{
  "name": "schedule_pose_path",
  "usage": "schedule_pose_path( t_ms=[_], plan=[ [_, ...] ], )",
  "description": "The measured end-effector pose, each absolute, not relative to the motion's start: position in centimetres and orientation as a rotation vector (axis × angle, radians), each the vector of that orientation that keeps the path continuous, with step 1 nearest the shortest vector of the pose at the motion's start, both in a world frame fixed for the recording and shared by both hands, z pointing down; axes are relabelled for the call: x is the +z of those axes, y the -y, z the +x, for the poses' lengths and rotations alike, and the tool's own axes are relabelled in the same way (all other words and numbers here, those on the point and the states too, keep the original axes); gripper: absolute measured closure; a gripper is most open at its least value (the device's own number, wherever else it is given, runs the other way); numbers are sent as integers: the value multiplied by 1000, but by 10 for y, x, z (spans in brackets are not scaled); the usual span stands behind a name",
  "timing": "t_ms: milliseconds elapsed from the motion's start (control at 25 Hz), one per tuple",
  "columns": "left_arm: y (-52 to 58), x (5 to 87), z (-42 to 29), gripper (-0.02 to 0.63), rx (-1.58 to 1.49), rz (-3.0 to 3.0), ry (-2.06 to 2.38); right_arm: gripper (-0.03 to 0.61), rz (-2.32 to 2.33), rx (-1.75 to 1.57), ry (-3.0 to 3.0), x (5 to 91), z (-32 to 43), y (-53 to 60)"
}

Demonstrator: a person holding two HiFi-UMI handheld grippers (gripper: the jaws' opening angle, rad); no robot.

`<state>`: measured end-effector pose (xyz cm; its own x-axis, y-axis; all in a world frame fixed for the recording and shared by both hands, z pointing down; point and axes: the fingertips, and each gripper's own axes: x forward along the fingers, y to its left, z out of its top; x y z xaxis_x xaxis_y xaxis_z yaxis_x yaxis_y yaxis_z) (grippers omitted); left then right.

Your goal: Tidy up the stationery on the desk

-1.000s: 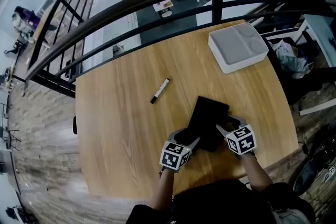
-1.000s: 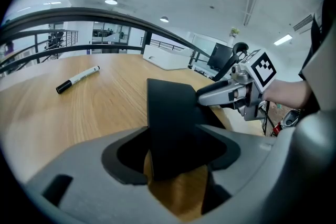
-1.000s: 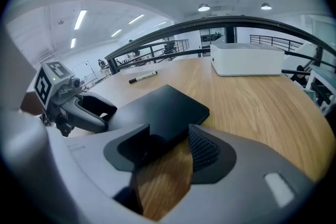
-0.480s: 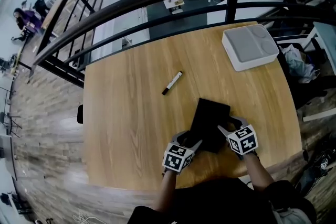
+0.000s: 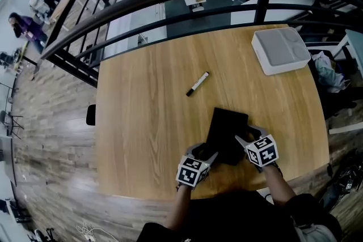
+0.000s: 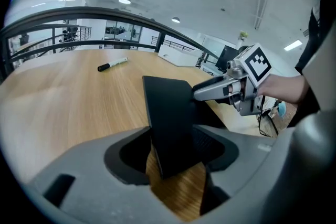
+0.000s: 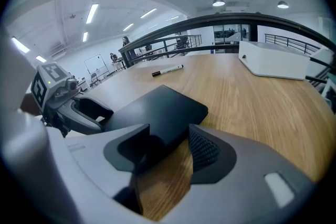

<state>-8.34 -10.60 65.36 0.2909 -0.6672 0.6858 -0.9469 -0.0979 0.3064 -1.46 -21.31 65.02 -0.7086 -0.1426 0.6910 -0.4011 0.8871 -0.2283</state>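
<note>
A flat black case [image 5: 226, 130] lies near the front of the round wooden desk [image 5: 142, 122]. My left gripper [image 5: 205, 151] holds its near left end; in the left gripper view the case [image 6: 168, 113] rises between the jaws, which are shut on it [image 6: 176, 165]. My right gripper [image 5: 243, 140] is at the case's right edge. In the right gripper view its jaws stand open [image 7: 165, 155] around a corner of the case [image 7: 157, 110]. A black-and-white marker [image 5: 197, 84] lies alone farther back, also visible as the marker [image 6: 112, 64] and the marker [image 7: 167, 70].
A white tray [image 5: 281, 50] sits at the desk's far right, seen again as the tray [image 7: 273, 60]. A black railing [image 5: 170, 3] curves behind the desk, with a drop to a lower floor beyond. A small dark object [image 5: 91, 114] sits off the desk's left edge.
Only the head view has drifted, so the desk sits further right in the picture. Both grippers and the black case keep their places.
</note>
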Motion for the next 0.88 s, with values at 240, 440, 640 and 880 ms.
schedule_pose_path(
  t_ms=[240,440,640,880],
  plan=[
    [91,655,-92,364,484,1811,1472,354,345,455,2348,651,-25,199],
    [78,654,-93,364,481,1790,1484,354,307,442,2346,650,-33,190],
    [63,654,-95,364,457,1764,1503,353,267,420,2347,651,-41,179],
    [47,653,-96,364,446,1739,1512,353,225,397,2344,650,-49,166]
  ],
)
